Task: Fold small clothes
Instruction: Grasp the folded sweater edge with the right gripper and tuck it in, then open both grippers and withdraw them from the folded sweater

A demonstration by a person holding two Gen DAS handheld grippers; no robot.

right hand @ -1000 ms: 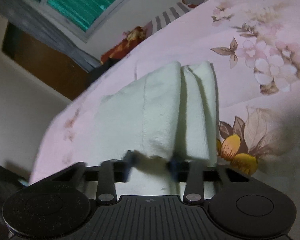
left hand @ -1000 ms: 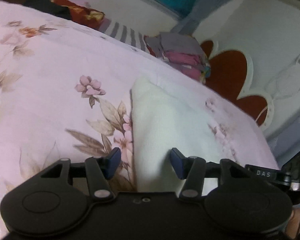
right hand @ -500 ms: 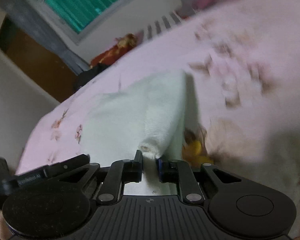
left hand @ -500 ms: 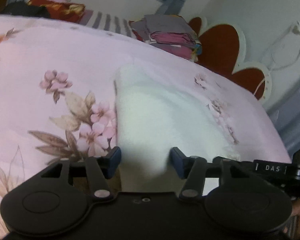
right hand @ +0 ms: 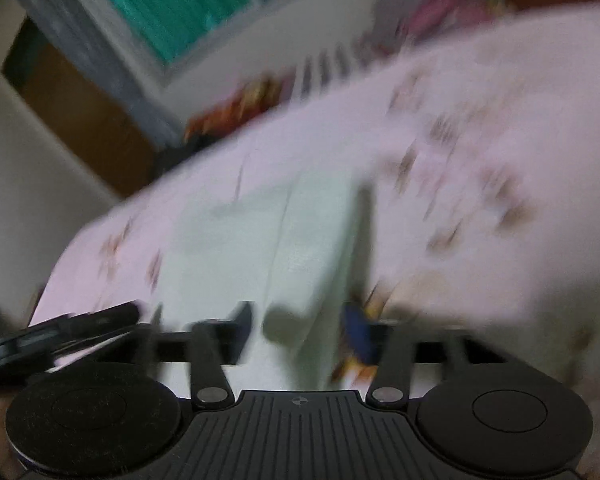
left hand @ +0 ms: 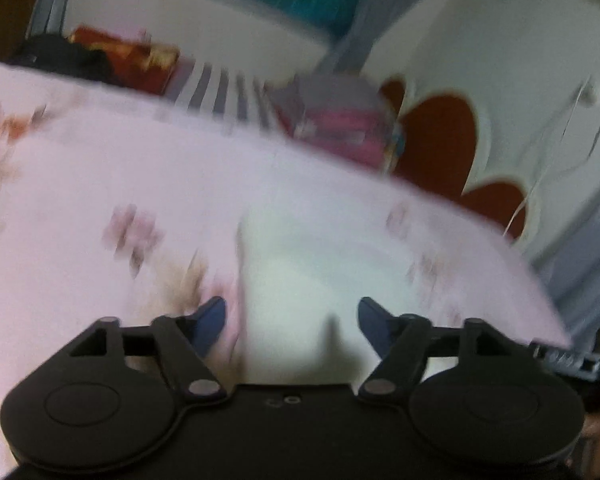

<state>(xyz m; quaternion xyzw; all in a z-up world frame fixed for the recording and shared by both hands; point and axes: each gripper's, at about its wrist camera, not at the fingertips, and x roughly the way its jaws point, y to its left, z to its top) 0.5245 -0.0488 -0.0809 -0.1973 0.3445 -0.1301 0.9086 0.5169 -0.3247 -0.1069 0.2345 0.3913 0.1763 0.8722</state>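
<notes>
A pale cream cloth (left hand: 300, 280) lies folded flat on the pink floral bedsheet (left hand: 100, 208). My left gripper (left hand: 292, 320) is open and empty, jaws wide apart just above the cloth's near edge. In the right wrist view the cloth (right hand: 260, 240) lies flat as a long folded strip. My right gripper (right hand: 300, 332) is open, jaws apart over the cloth's near end, holding nothing. Both views are blurred by motion.
A stack of folded clothes (left hand: 340, 128) sits at the far edge of the bed, beside a striped pillow (left hand: 224, 92) and a red patterned item (left hand: 120, 48). A red and white headboard (left hand: 440, 136) stands at the right. A window (right hand: 172, 4) is behind.
My right gripper was shut on the cloth's edge half a second ago; it has opened and the cloth now lies flat. Both grippers are moving, the views blur.
</notes>
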